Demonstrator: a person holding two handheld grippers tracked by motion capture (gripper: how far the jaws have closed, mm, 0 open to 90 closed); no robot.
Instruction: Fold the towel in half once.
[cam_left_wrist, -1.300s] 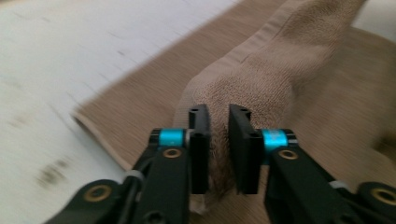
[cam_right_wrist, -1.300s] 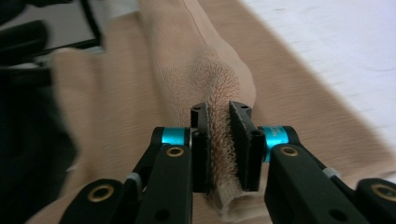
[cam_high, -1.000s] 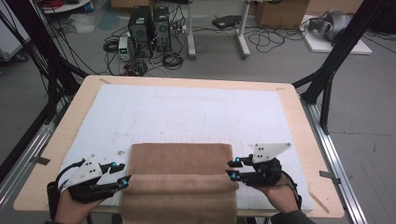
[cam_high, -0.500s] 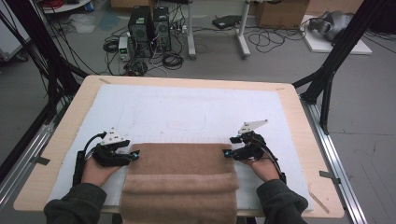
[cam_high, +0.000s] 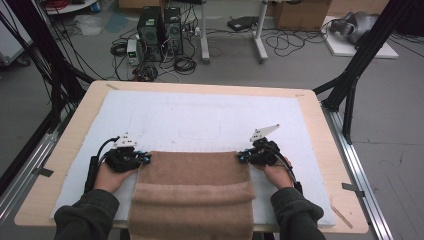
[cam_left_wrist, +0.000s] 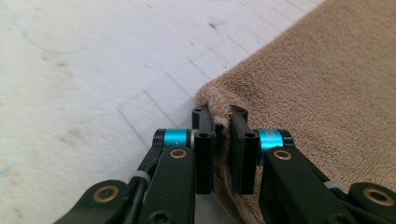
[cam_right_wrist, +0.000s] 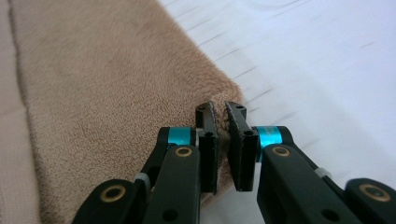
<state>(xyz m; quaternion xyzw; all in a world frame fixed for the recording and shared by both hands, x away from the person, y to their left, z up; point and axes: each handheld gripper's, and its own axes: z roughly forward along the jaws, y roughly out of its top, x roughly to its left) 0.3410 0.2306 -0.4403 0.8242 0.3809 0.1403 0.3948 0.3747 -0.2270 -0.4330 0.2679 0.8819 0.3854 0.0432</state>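
left gripper (cam_high: 145, 159), right gripper (cam_high: 241, 157): each just clamped a brown towel (cam_high: 195, 192) corner | white mat (cam_high: 200, 120), wooden table (cam_high: 320, 130)

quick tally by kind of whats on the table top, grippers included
brown towel: 1
white mat under the towel: 1
grippers: 2, the left gripper and the right gripper, each shut on a far corner of the towel
total: 4
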